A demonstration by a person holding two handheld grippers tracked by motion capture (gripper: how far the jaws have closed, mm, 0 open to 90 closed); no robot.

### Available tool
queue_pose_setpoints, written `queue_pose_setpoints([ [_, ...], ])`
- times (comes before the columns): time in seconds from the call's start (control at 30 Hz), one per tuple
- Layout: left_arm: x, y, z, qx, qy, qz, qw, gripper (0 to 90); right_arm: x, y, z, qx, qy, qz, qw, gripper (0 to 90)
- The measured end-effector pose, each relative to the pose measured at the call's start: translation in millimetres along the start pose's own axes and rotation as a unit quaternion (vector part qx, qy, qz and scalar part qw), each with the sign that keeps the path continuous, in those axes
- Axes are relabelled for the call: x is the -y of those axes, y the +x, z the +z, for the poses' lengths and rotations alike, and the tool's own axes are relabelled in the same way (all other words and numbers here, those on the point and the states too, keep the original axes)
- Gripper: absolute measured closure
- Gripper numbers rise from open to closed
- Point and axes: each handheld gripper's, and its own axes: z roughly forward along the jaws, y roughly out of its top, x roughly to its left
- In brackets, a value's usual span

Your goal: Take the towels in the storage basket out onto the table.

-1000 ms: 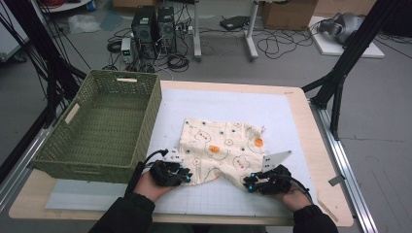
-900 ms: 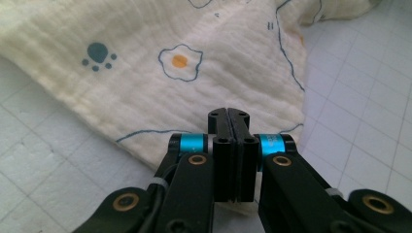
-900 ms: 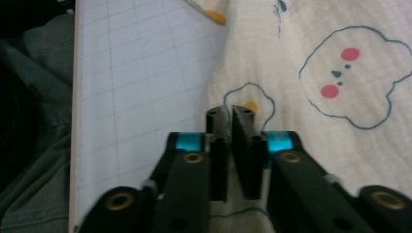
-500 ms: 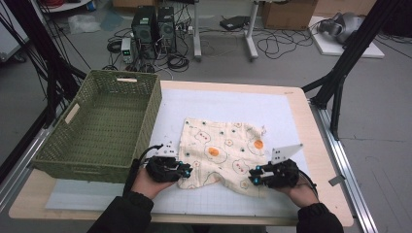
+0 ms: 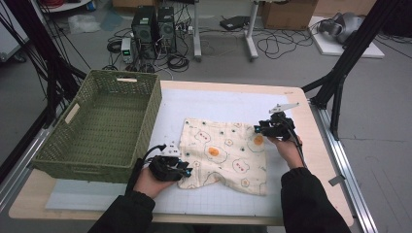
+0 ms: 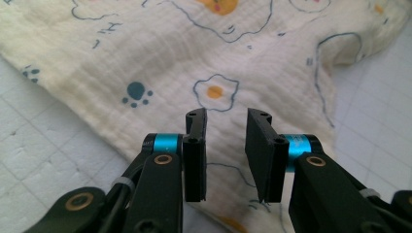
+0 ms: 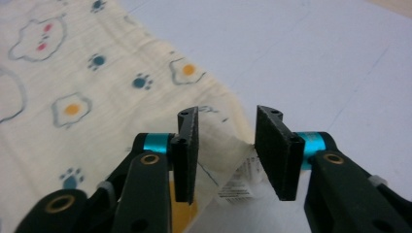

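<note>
Green basket [image 5: 104,124] just left of cloth [image 5: 226,155]; L claw [image 5: 183,170] & R claw [image 5: 259,130] both released

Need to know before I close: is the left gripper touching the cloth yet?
Cannot tell. In the left gripper view the left gripper stands open over the cloth, but no clear contact or gap shows.

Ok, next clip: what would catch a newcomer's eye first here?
Probably the cream printed cloth with fried-egg and paw-print motifs, spread on the white mat in the middle of the table. The left gripper sits at its near left corner and the right gripper at its far right corner, both with jaws open over the fabric. A big green woven basket stands at the left.
</note>
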Motion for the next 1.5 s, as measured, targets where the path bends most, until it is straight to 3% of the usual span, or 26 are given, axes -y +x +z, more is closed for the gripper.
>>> queue_pose_setpoints([
  [0.07,0.7,0.8,1.9,-0.001,-0.001,-0.001,1.0,70.2,-2.0,-4.6,6.9,-0.004,0.011,0.001,0.9999,75.1],
  [0.13,0.7,0.8,2.1,-0.005,-0.003,-0.002,1.0,71.1,-2.8,-7.4,13.4,-0.029,0.039,0.005,0.9988,83.4],
  [0.2,0.8,1.5,1.4,-0.004,0.0,0.002,1.0,71.2,-3.4,-6.2,16.5,-0.047,0.067,0.002,0.9966,85.4],
  [0.37,0.9,1.3,1.5,-0.006,-0.001,0.003,1.0,70.9,-3.2,-1.4,10.2,-0.104,0.076,-0.009,0.9916,84.1],
  [0.43,0.9,1.3,1.6,-0.006,-0.001,0.003,1.0,70.7,-6.5,-0.1,4.2,-0.085,0.061,-0.017,0.9944,73.3],
  [0.63,0.9,1.1,1.4,-0.008,-0.001,0.004,1.0,70.7,-27.3,-5.6,-7.5,-0.045,0.028,-0.013,0.9985,67.5],
  [0.77,1.1,1.4,1.6,-0.008,-0.002,0.005,1.0,70.6,-29.1,-11.6,1.5,-0.026,0.047,-0.006,0.9985,66.9],
  [0.9,1.4,1.3,1.7,-0.008,-0.003,0.004,1.0,70.1,-21.5,-13.8,17.4,-0.038,0.079,0.015,0.996,65.3],
  [1.0,1.7,1.1,1.7,-0.008,-0.004,0.005,0.9999,69.7,-17.1,-10.4,25.8,-0.044,0.1,0.013,0.9939,69.9],
  [1.3,2.5,0.8,1.5,-0.006,-0.005,0.005,1.0,68.4,-12.6,-8.1,29.2,-0.05,0.092,0.01,0.9945,88.4],
  [1.5,2.3,1.6,1.8,-0.005,-0.006,0.004,1.0,68.2,-14.0,-5.6,28.0,-0.055,0.101,0.0,0.9934,89.3],
])
